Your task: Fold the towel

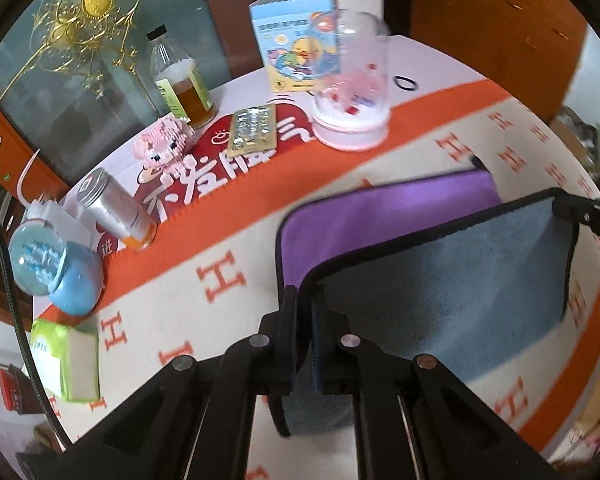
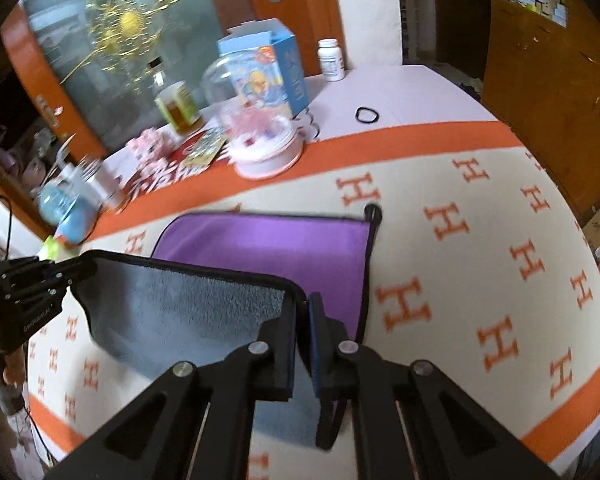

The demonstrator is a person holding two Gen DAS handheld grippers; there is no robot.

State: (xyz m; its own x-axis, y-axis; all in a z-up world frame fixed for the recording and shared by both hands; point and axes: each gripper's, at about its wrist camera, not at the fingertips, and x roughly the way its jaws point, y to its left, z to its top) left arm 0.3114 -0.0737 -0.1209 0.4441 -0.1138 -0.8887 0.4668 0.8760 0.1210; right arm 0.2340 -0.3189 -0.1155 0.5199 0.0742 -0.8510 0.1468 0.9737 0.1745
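The towel (image 1: 440,276) is purple on one face, grey on the other, with a black hem. It lies on a cream cloth with orange H marks. My left gripper (image 1: 306,320) is shut on its near left corner and holds it lifted, grey side up. My right gripper (image 2: 304,332) is shut on the near right corner of the towel (image 2: 188,312). The lifted near edge hangs between both grippers above the flat purple half (image 2: 268,248). The right gripper also shows in the left wrist view (image 1: 560,204), the left gripper in the right wrist view (image 2: 80,270).
Along the far side stand a glass dome on a pink base (image 1: 352,80), a blue carton (image 1: 288,40), an oil bottle (image 1: 180,80), a pink brick figure (image 1: 164,148), a blister pack (image 1: 254,130), a silver tube (image 1: 116,208) and a blue globe (image 1: 56,272). A green pack (image 1: 66,360) lies at left. A hair tie (image 2: 367,115) lies at far right.
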